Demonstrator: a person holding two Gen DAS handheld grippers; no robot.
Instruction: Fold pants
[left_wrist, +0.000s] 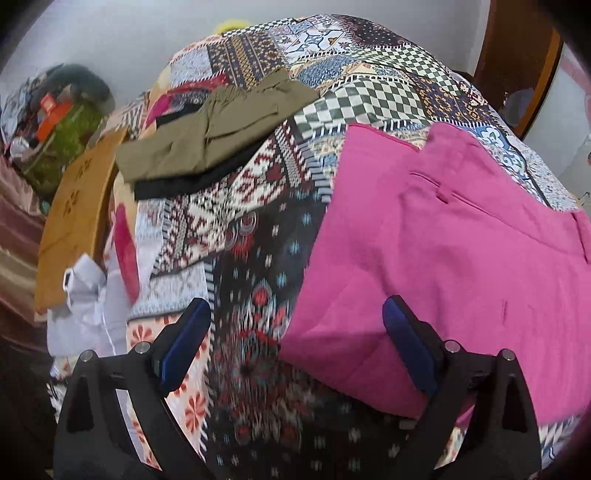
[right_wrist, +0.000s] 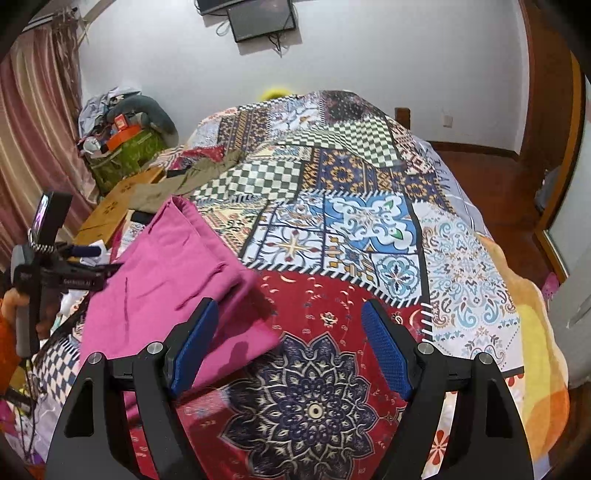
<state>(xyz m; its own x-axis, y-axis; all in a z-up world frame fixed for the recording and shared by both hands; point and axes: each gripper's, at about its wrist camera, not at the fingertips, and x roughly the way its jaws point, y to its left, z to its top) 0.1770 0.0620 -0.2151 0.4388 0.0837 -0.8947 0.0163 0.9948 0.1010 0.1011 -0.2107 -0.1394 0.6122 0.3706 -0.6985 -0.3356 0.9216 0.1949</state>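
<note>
Nearest, the left gripper (left_wrist: 297, 343) and right gripper (right_wrist: 290, 343) both hang over the bedspread (right_wrist: 332, 229) with fingers apart and nothing between them; the pink pants (left_wrist: 443, 258) lie flat just beyond, doubled into a compact rectangle. Judged from this, the fold looks mostly done, with perhaps one more halving or a move onto the olive and black folded stack (left_wrist: 207, 136) farther back. Open room runs right and far; the cardboard box (left_wrist: 77, 218) crowds the left edge

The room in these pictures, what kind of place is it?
Most likely a home bedroom: a bed under a patchwork bedspread, striped curtains at one side, and a wall-mounted screen. Pink pants lie on the bed.
</note>
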